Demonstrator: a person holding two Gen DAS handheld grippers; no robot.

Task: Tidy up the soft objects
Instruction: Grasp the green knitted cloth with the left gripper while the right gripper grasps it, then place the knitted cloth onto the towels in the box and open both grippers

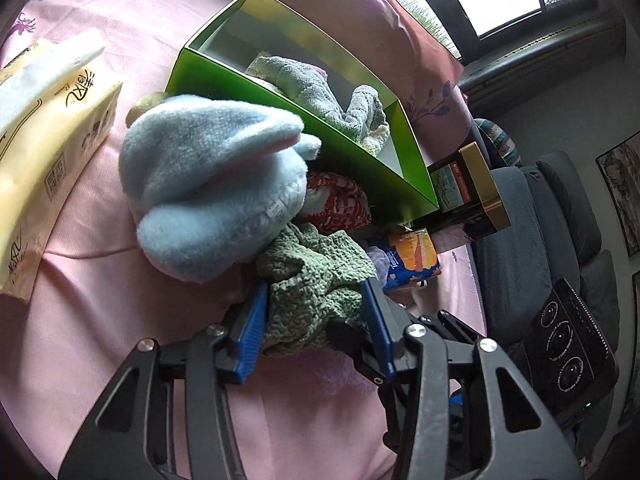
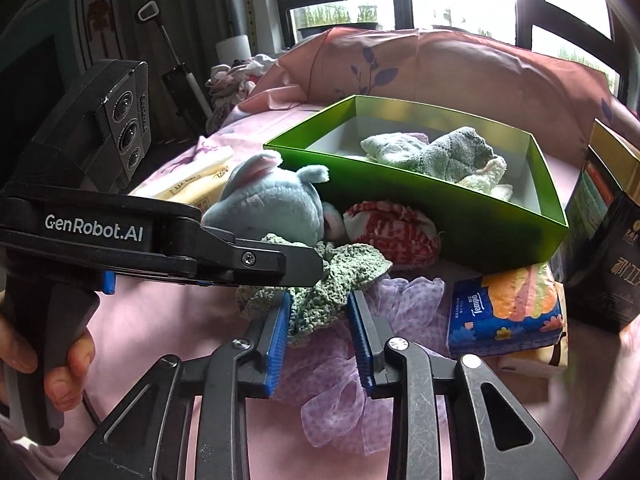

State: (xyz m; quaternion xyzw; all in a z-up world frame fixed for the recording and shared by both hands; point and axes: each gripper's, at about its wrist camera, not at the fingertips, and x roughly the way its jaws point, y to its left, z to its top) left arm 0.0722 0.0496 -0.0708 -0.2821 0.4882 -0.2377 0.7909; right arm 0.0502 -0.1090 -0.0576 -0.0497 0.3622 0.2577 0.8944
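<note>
Looking along the left gripper (image 1: 316, 312), its two blue pads (image 1: 252, 332) press from both sides on a crumpled green knitted cloth (image 1: 316, 276), so this tool pinches the cloth. The cloth lies on a pink bedsheet (image 1: 100, 288), and a light blue plush toy (image 1: 212, 184) touches it from above and left. Just behind the cloth there is a red and white patterned cloth (image 1: 336, 200), which lies against the near wall of an open green box (image 1: 320, 136). Inside the box rests a grey-green towel (image 1: 316, 84). A yellow tissue pack (image 1: 48, 140) lies at the left, well apart from the box, and a blue and orange Tempo tissue pack (image 1: 412, 256) lies at the right, near the cloth. From the right wrist view, the right gripper (image 2: 318, 316) has its blue pads (image 2: 278, 336) closed on the near edge of the same green knitted cloth (image 2: 332, 276), with the fabric bunched between them. The left gripper (image 2: 304, 268) enters from the left, held by a hand (image 2: 60, 364), and its black tip rests on the cloth. A thin lilac fabric (image 2: 340, 372) lies under and before the cloth. The plush toy (image 2: 272, 200) and the red and white cloth (image 2: 392, 232) sit between the cloth and the green box (image 2: 472, 224), where the towel (image 2: 440, 152) lies. The Tempo pack (image 2: 504, 312) stands at the right, beside a dark box (image 2: 608, 248).
</note>
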